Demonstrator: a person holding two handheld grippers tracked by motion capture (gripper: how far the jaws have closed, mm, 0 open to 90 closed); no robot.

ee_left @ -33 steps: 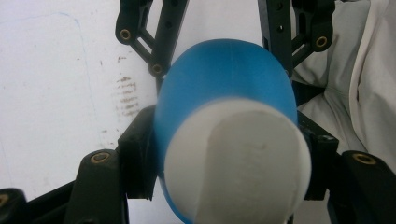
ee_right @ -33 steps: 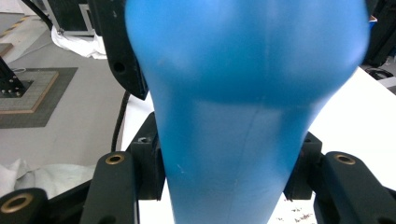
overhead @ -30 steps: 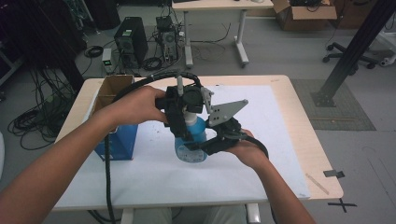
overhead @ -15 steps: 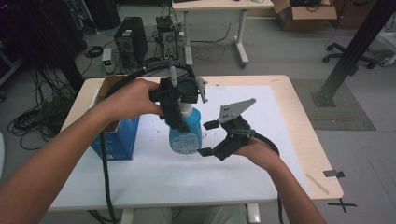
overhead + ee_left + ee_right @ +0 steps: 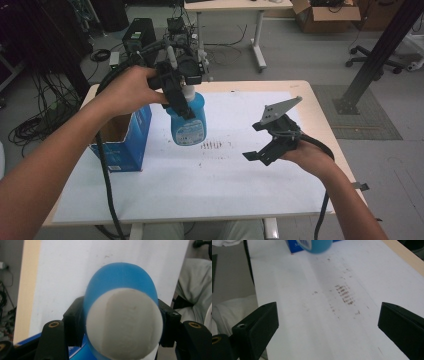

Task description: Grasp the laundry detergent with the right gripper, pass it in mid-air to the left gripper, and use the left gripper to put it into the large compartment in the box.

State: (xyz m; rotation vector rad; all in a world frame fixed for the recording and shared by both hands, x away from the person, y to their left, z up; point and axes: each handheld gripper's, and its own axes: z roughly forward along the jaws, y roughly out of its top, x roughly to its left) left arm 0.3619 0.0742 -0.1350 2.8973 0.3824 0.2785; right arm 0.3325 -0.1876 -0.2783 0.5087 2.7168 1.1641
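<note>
Blue bottle (image 5: 187, 122) held off white table sheet (image 5: 210, 185), clamped near neck in left gripper (image 5: 176, 90) (white cap (image 5: 123, 322) between jaws). Blue box (image 5: 122, 145) just beside. Right gripper (image 5: 270, 142) well apart, jaws spread wide, empty, above brown specks (image 5: 344, 296).

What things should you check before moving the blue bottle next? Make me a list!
1. Left gripper shut on the blue bottle: ok, its fingers press both sides of it in the left gripper view.
2. Bottle off the table: ok, it hangs in the air, a bit tilted.
3. Right gripper free to help: ok, it is open and holds nothing.
4. Landing spot on the white sheet: ok, bare apart from small brown marks.
5. Blue box out of the way: ok, it stands beside the bottle, apart from it.
6. Bottle cap tight: cannot tell.
</note>
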